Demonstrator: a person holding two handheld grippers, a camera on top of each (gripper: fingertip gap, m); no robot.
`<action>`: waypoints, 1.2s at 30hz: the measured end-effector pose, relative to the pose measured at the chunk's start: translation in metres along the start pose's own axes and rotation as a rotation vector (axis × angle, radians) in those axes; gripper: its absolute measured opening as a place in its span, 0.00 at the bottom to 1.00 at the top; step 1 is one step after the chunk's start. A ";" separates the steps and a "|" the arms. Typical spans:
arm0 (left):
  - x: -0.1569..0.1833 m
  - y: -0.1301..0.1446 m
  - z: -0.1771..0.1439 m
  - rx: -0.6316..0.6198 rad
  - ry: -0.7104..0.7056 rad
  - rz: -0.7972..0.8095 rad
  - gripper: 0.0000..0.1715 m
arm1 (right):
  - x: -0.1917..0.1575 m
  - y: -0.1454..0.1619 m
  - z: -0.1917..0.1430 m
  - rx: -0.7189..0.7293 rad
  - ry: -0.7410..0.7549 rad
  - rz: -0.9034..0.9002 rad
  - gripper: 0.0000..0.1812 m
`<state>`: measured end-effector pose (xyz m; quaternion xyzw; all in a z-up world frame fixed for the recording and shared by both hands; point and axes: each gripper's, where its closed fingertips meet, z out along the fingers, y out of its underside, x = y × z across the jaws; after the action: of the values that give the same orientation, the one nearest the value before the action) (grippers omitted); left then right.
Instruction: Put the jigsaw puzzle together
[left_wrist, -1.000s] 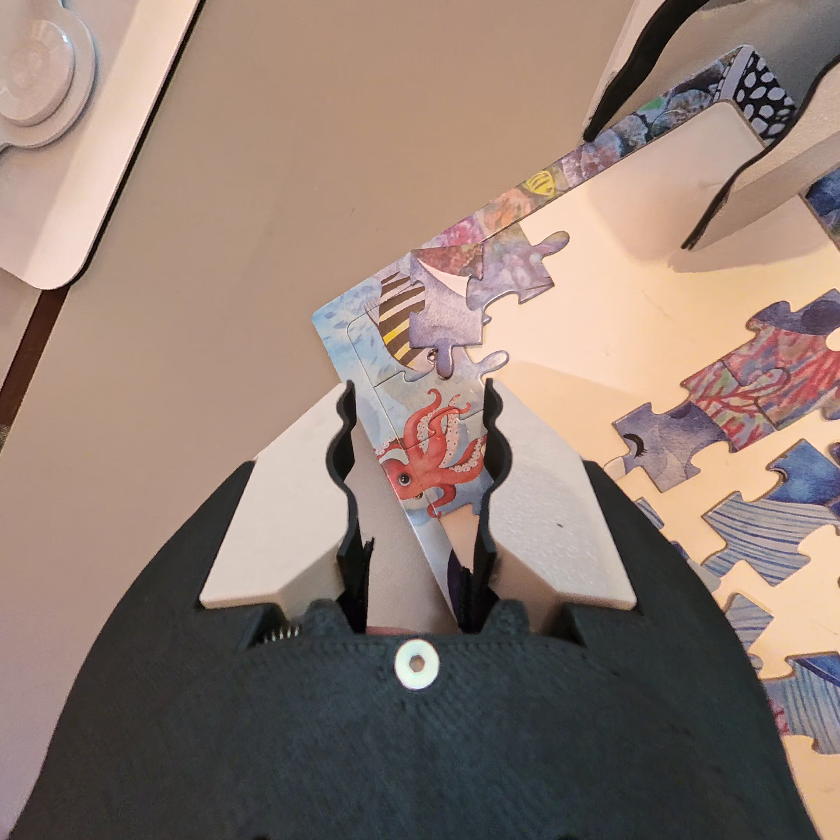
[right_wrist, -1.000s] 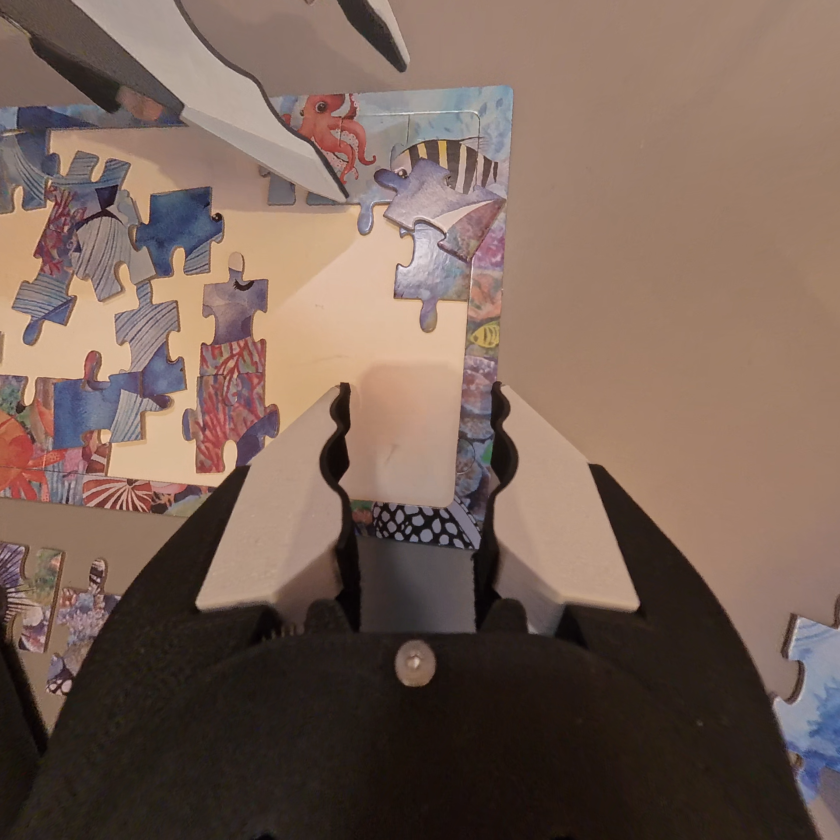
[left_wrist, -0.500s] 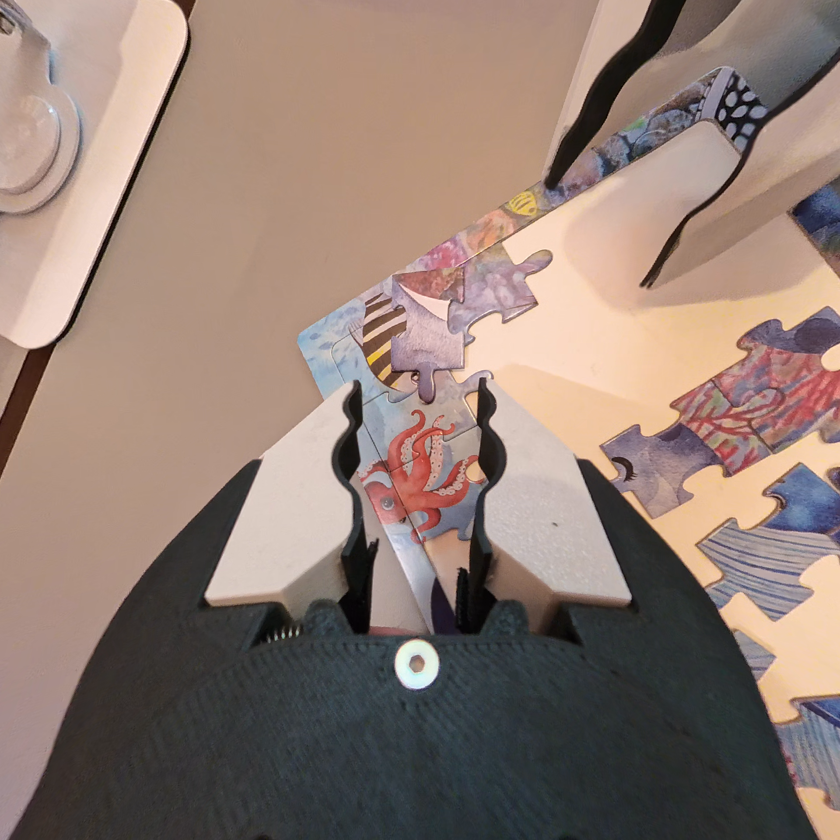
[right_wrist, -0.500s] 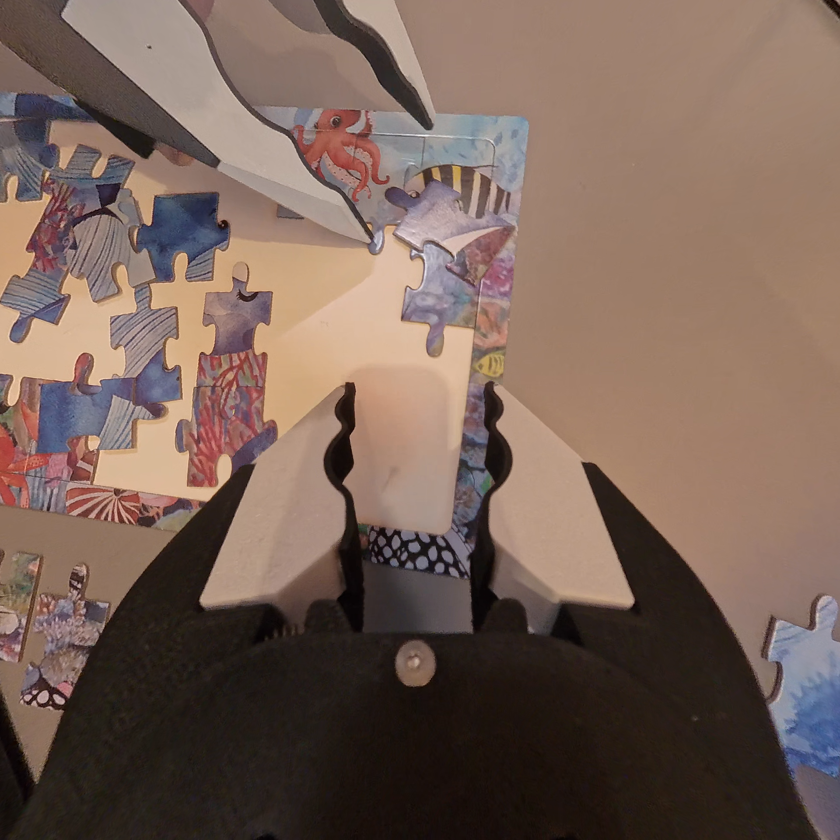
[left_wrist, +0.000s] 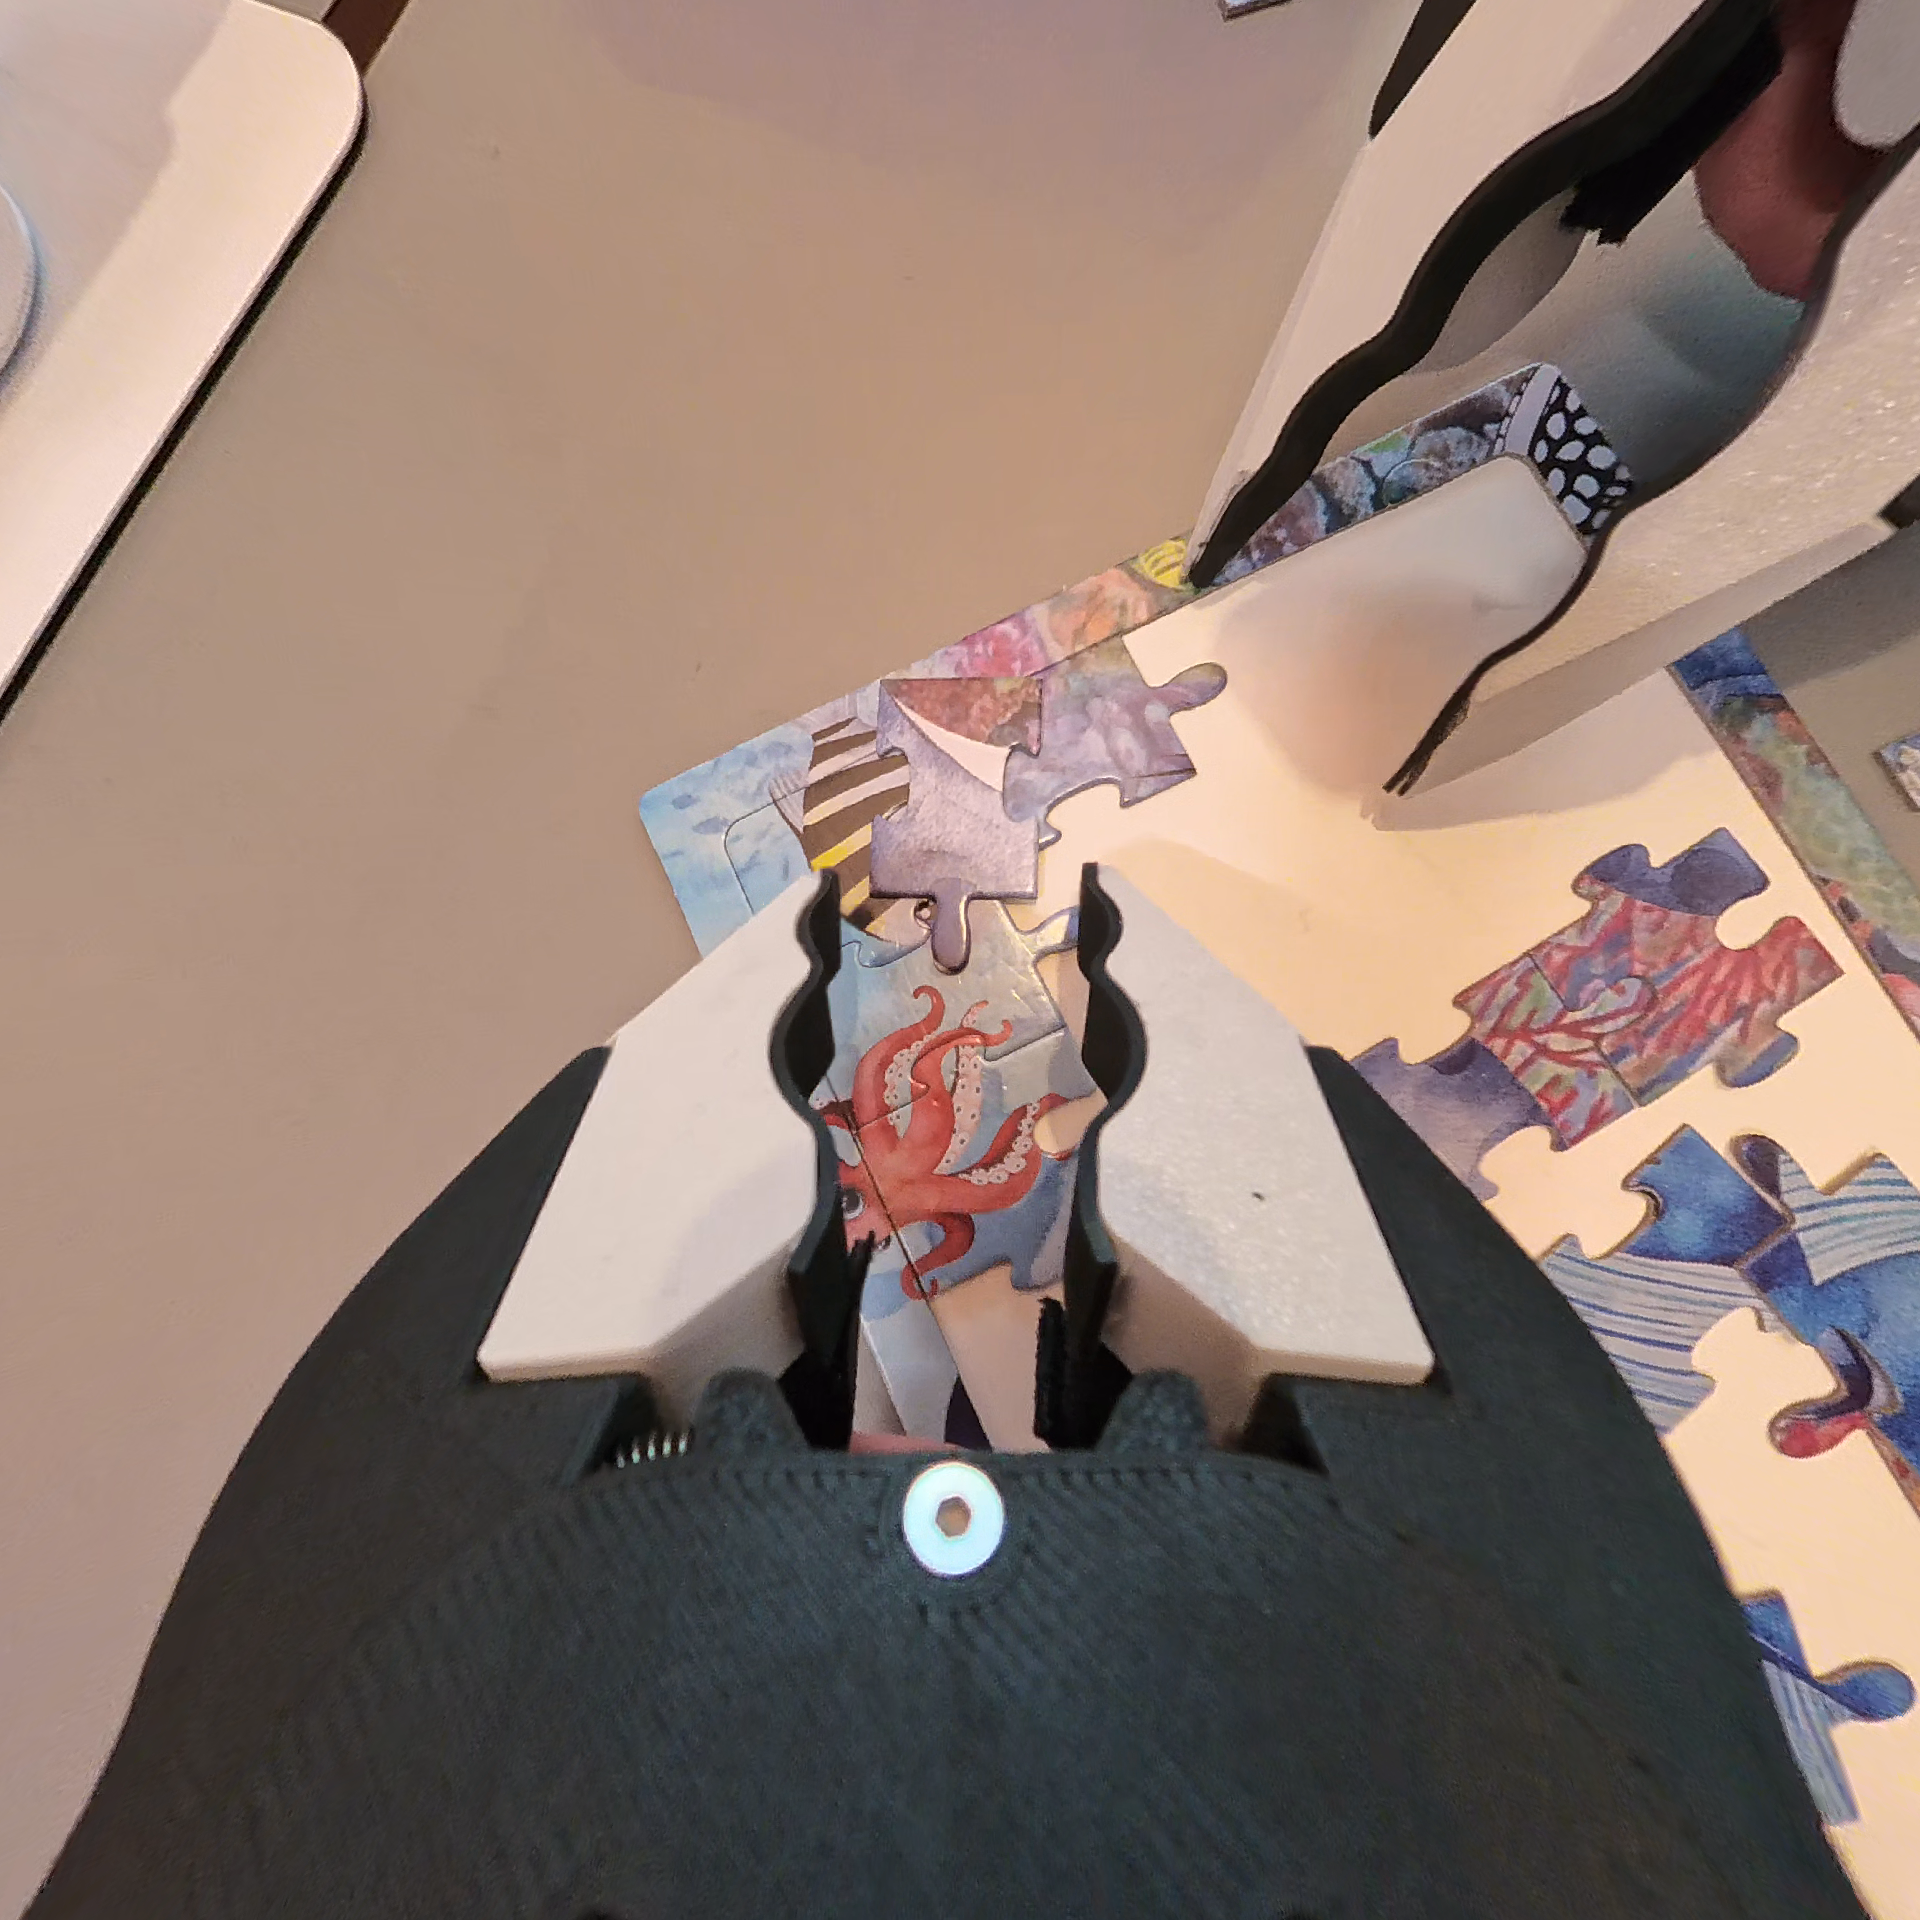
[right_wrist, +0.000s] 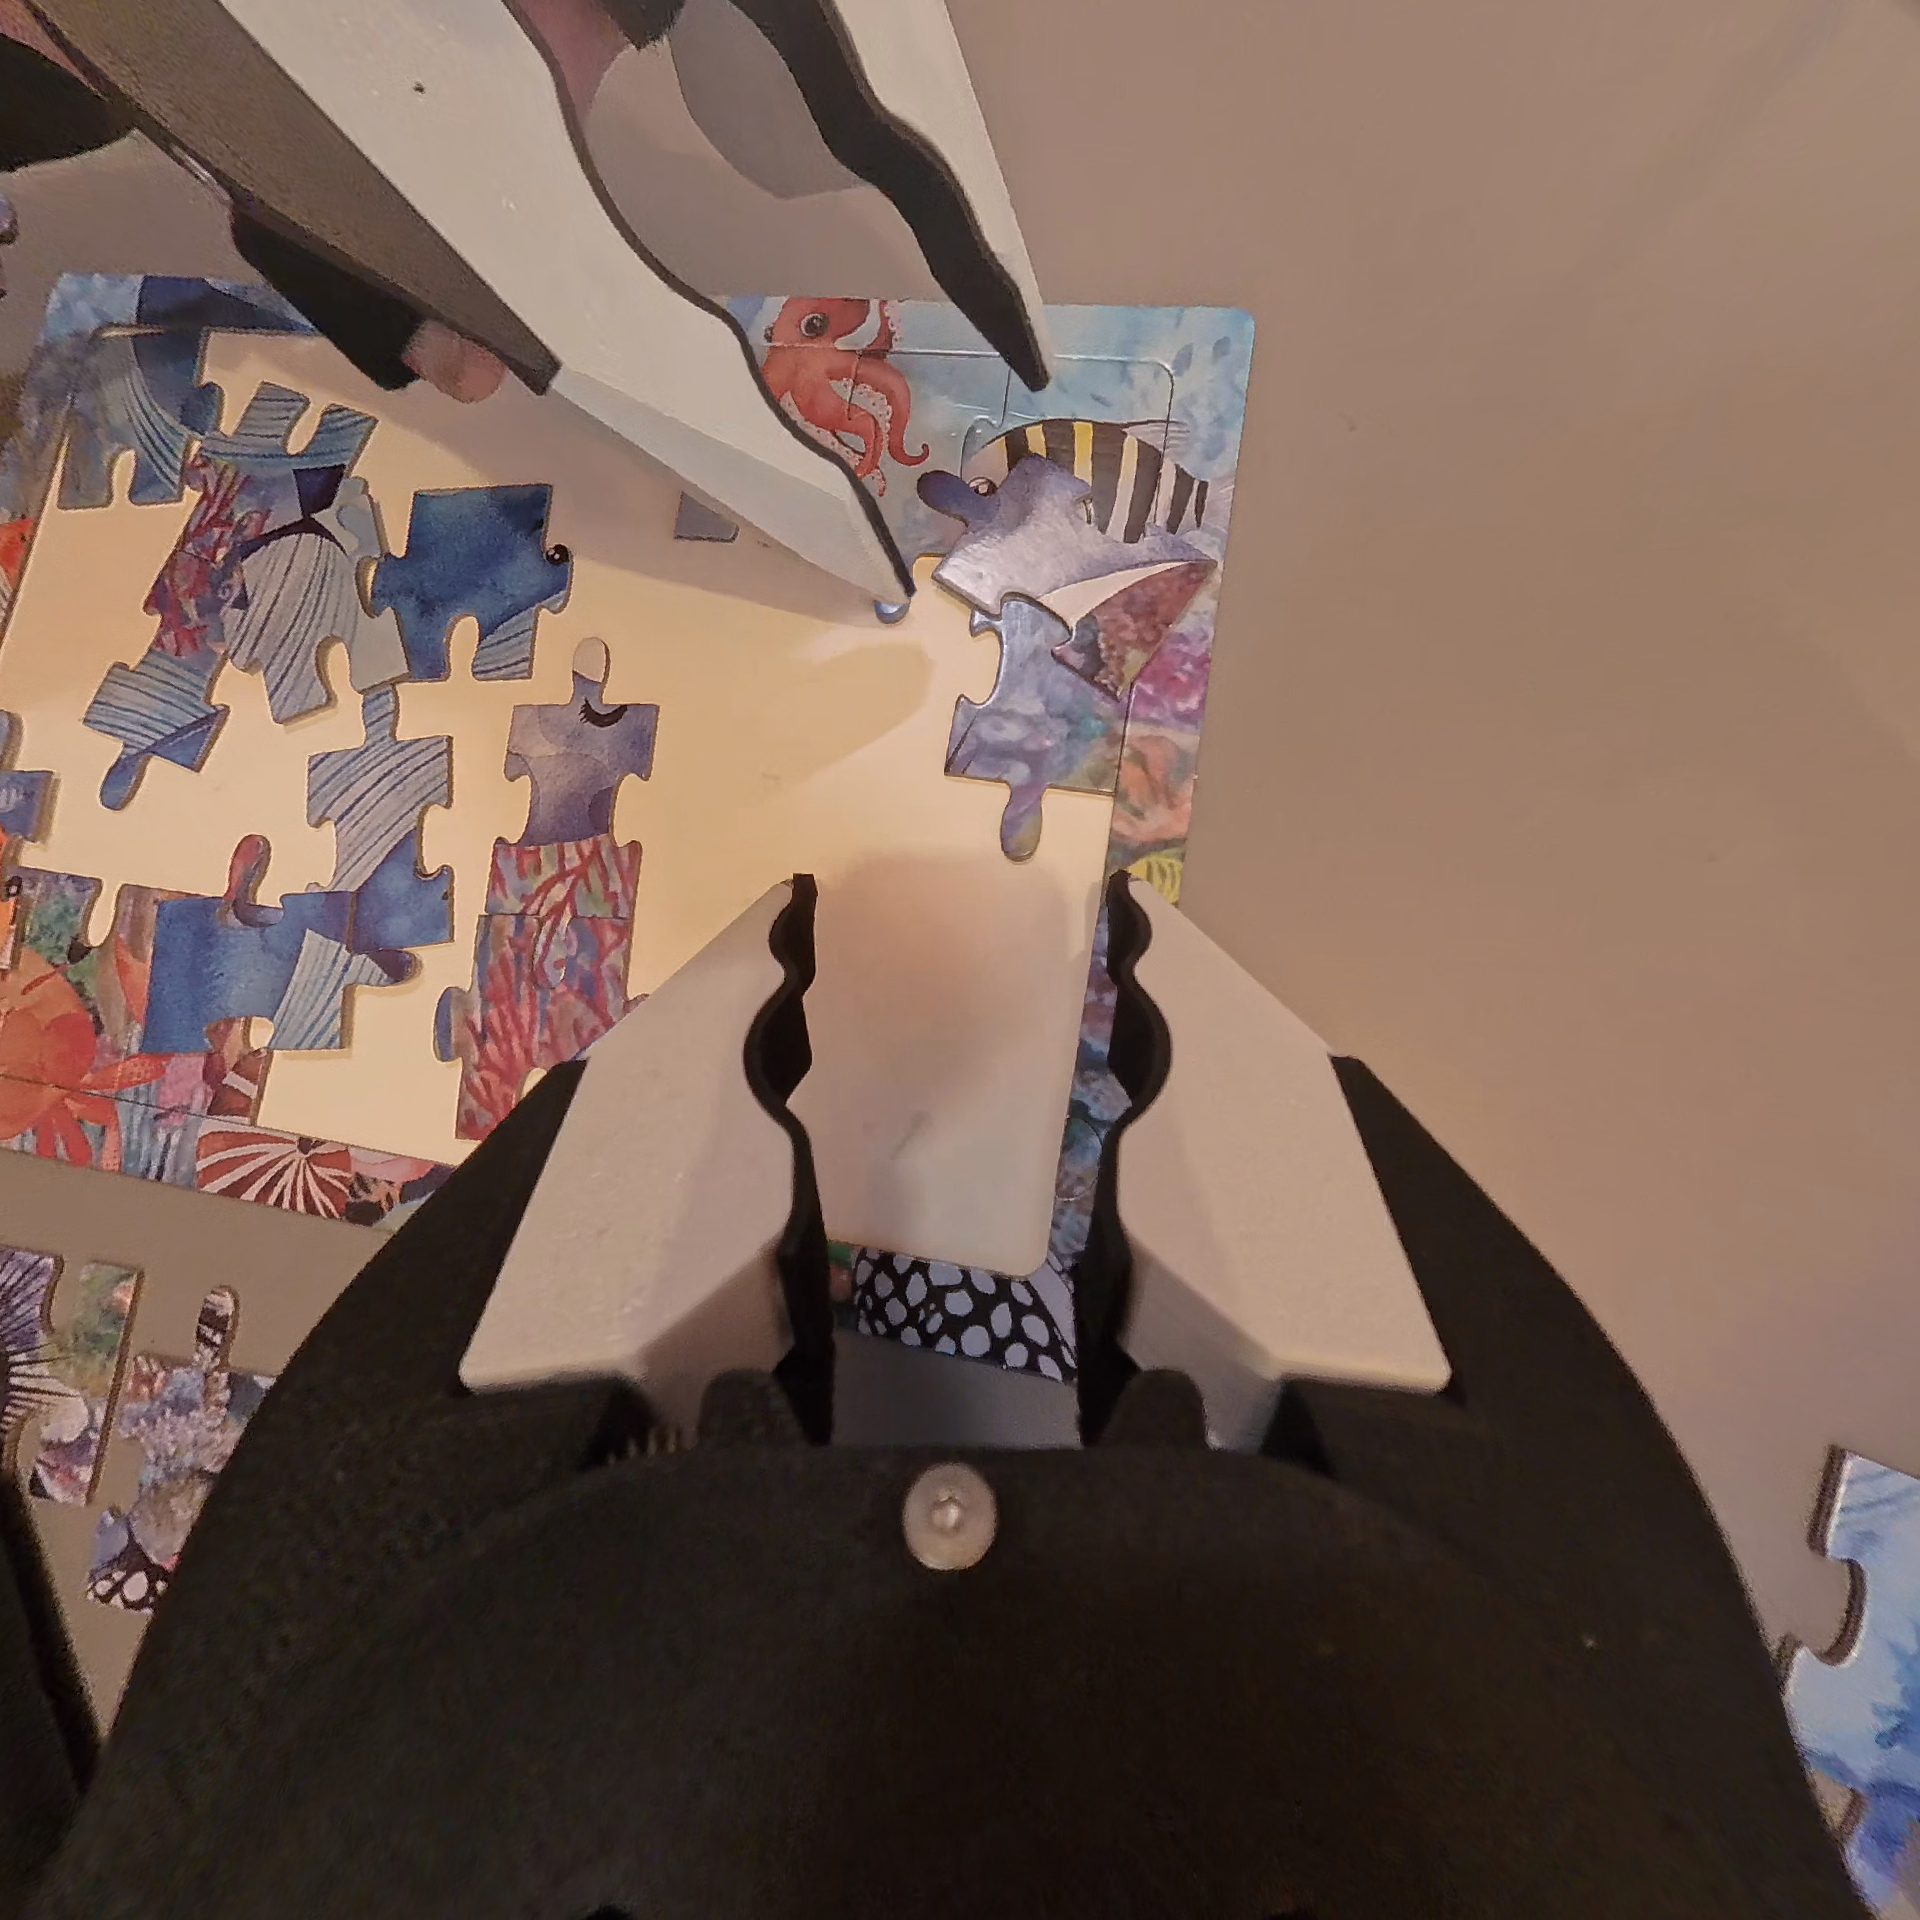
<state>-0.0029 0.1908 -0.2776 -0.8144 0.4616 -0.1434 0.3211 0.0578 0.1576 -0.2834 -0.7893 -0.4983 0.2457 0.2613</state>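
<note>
The puzzle tray (right_wrist: 810, 727) lies on a beige table, with octopus pieces (left_wrist: 935, 1132) and a striped-fish piece fitted in its corner. A loose purple piece (left_wrist: 956, 821) with a peeled corner lies skewed on top of the fish piece; it also shows in the right wrist view (right_wrist: 1049, 551). My left gripper (left_wrist: 956, 883) is open and empty over the octopus, its tips just short of the purple piece. My right gripper (right_wrist: 958, 883) is open and empty over the tray's bare corner. Each gripper shows in the other's view, the right (left_wrist: 1299, 675) and the left (right_wrist: 971, 494).
Loose pieces lie inside the tray: a coral one (right_wrist: 551, 956), an eye one (right_wrist: 582, 758) and blue ones (right_wrist: 468, 571). More pieces lie outside it at the lower left (right_wrist: 135, 1382) and the right (right_wrist: 1860, 1621). A white board (left_wrist: 156, 260) lies at the far left.
My left gripper has crept forward toward the purple piece. My right gripper has moved a little farther over the tray corner. Both stay open; no piece has moved.
</note>
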 end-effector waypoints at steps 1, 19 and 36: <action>0.000 0.001 0.002 -0.008 -0.001 0.006 0.25 | 0.000 0.000 0.000 0.002 -0.003 0.001 0.31; 0.000 -0.001 0.012 -0.023 0.008 0.010 0.19 | -0.003 -0.001 0.000 0.002 -0.012 0.001 0.31; 0.008 -0.030 -0.003 0.042 -0.166 0.312 0.18 | 0.005 -0.027 -0.021 0.160 0.009 0.034 0.29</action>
<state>0.0195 0.1933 -0.2563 -0.7351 0.5510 -0.0336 0.3936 0.0555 0.1682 -0.2502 -0.7755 -0.4622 0.2855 0.3216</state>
